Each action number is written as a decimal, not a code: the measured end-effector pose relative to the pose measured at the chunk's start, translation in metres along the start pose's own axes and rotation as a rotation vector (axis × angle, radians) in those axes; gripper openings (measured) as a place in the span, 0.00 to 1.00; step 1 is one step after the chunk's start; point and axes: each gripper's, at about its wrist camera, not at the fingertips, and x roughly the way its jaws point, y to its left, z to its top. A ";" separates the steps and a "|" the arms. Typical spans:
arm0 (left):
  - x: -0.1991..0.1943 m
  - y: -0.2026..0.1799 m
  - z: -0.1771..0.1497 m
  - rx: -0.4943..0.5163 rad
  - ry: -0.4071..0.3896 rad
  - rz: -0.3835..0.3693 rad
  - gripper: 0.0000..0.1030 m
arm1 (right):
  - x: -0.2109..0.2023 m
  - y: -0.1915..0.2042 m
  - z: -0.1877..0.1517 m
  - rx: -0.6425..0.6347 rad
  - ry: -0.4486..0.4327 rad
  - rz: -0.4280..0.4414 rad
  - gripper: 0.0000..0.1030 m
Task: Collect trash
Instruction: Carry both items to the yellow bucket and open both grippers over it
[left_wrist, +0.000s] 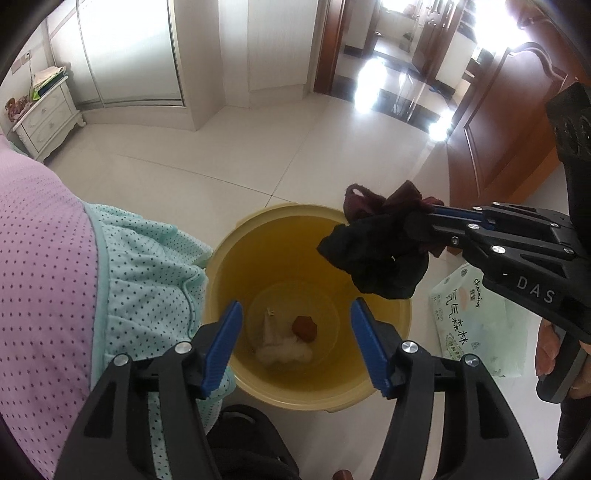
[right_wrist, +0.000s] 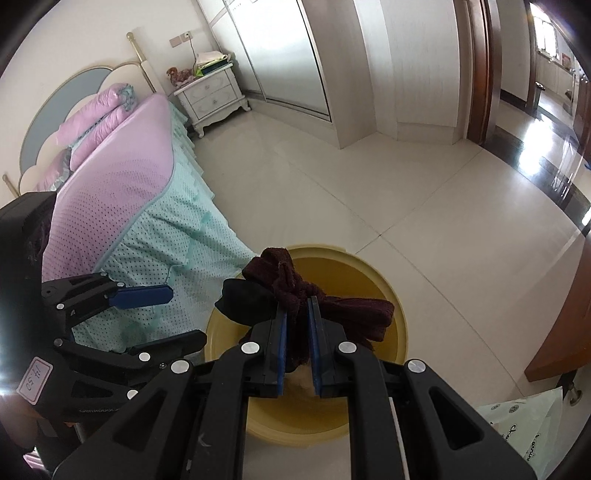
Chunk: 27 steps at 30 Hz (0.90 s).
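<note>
A yellow bucket (left_wrist: 380, 363) stands on the floor beside the bed; it also shows in the right wrist view (right_wrist: 397, 314). Inside lie a white crumpled tissue (left_wrist: 284, 349) and a red-brown scrap (left_wrist: 304, 326). My right gripper (right_wrist: 297, 306) is shut on a bundle of dark maroon and black cloth (right_wrist: 291, 284) and holds it above the bucket's rim. In the left wrist view the right gripper (left_wrist: 432, 218) comes in from the right with the cloth (left_wrist: 376, 251) hanging over the bucket. My left gripper (left_wrist: 295, 347) is open and empty above the bucket; it also shows in the right wrist view (right_wrist: 162, 314).
A bed with pink cover and dotted green skirt (right_wrist: 155, 229) touches the bucket's left side. A white-green tissue pack (left_wrist: 469, 317) lies on the floor right of the bucket. A white nightstand (right_wrist: 210, 92) stands by the wall. A wooden door (left_wrist: 498, 129) is at the right.
</note>
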 end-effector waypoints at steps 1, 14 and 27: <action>0.001 0.000 -0.001 0.000 -0.001 0.001 0.60 | 0.000 0.000 -0.001 -0.001 0.003 0.001 0.11; 0.003 -0.004 -0.004 0.012 0.007 0.013 0.60 | 0.013 -0.004 0.005 0.018 0.050 0.006 0.19; 0.000 -0.001 -0.008 0.010 0.010 -0.003 0.60 | 0.013 0.005 0.014 -0.009 0.045 0.011 0.20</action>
